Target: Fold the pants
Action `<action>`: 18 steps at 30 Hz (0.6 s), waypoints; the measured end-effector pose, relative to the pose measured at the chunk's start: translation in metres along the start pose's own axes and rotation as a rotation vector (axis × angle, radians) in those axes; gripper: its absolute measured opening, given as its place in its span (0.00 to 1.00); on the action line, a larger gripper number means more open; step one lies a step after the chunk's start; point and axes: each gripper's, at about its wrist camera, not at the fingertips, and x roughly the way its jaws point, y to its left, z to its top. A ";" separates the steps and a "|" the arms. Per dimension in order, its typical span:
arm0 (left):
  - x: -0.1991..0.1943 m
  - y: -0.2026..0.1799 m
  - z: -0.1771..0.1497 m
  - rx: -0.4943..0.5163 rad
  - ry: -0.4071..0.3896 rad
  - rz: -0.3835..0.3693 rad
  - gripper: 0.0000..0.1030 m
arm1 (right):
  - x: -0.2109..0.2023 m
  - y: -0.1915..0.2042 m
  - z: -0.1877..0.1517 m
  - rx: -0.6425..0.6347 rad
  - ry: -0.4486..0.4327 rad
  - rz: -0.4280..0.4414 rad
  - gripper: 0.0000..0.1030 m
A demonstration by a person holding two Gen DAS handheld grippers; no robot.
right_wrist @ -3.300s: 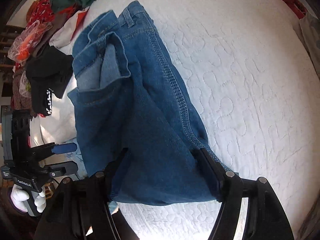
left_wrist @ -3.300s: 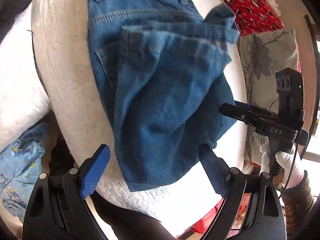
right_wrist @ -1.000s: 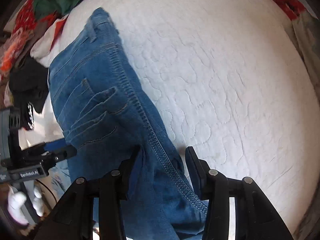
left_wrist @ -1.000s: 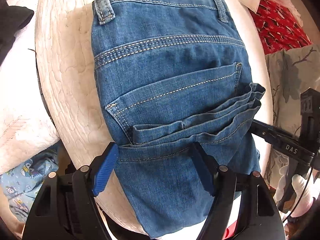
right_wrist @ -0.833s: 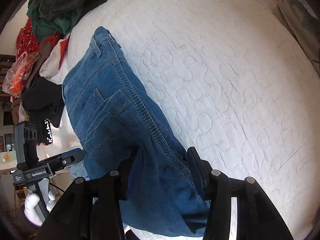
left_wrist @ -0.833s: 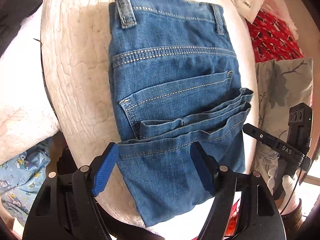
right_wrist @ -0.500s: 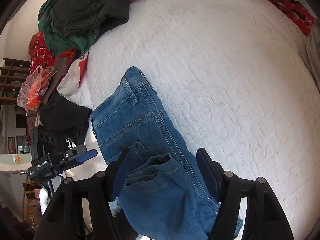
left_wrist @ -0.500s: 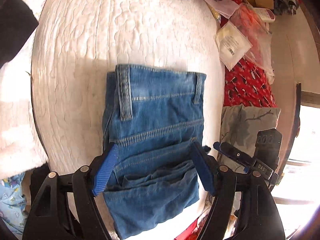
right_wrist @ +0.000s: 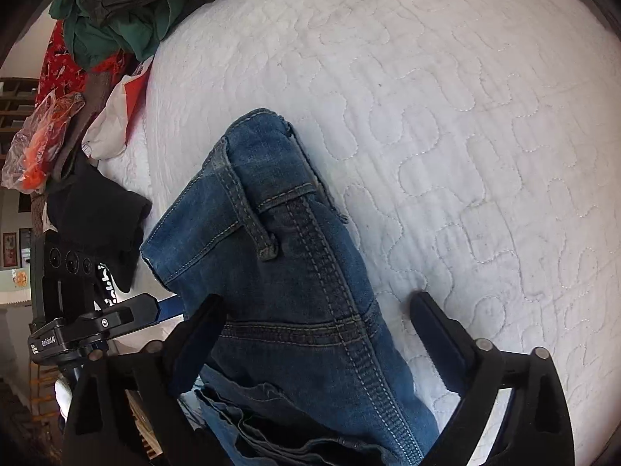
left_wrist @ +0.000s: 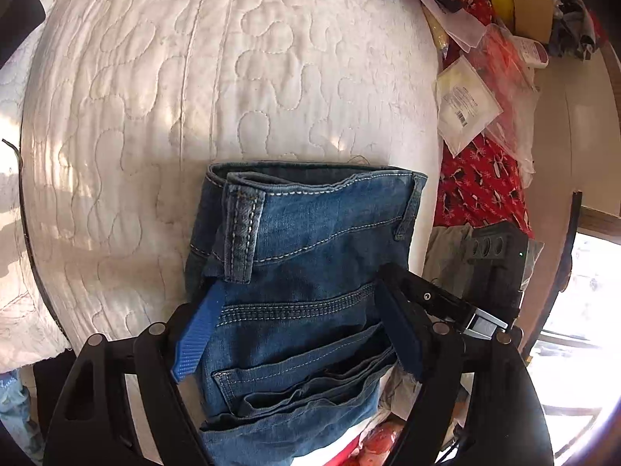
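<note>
The blue jeans [left_wrist: 302, 272] lie folded into a short bundle on the white quilted bed [left_wrist: 233, 77], waistband away from me, back pocket and folded leg layers nearest. My left gripper [left_wrist: 299, 330] hovers over the bundle, jaws opening, denim between the blue pad and the dark pad, neither visibly pressing. In the right wrist view the jeans [right_wrist: 279, 272] run between the fingers of my right gripper [right_wrist: 314, 326]. Its jaws are opening wide; the right fingertip [right_wrist: 427, 310] rests over bare quilt, apart from the denim. The left gripper [right_wrist: 97, 322] shows beside the bundle's left edge.
A heap of green and dark clothes [right_wrist: 116, 19] and a black garment [right_wrist: 97, 213] lie at the bed's left side. Plastic packets [left_wrist: 465, 97] and red patterned cloth [left_wrist: 481, 186] sit off the other edge. White quilt [right_wrist: 465, 116] stretches beyond the waistband.
My right gripper has let go of the jeans' seam edge and its jaws have spread wide. Both views have swung, so the waistband and more quilt beyond it now show.
</note>
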 end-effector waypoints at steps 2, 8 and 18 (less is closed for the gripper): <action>-0.009 -0.001 -0.002 0.026 -0.002 -0.021 0.78 | 0.009 0.007 0.004 -0.017 0.033 -0.064 1.00; -0.004 0.015 0.000 0.068 0.031 0.107 0.78 | 0.018 0.006 0.017 0.068 0.097 -0.139 1.00; 0.028 0.021 0.014 -0.040 0.095 0.156 1.00 | -0.007 0.005 0.038 0.091 0.052 -0.112 0.85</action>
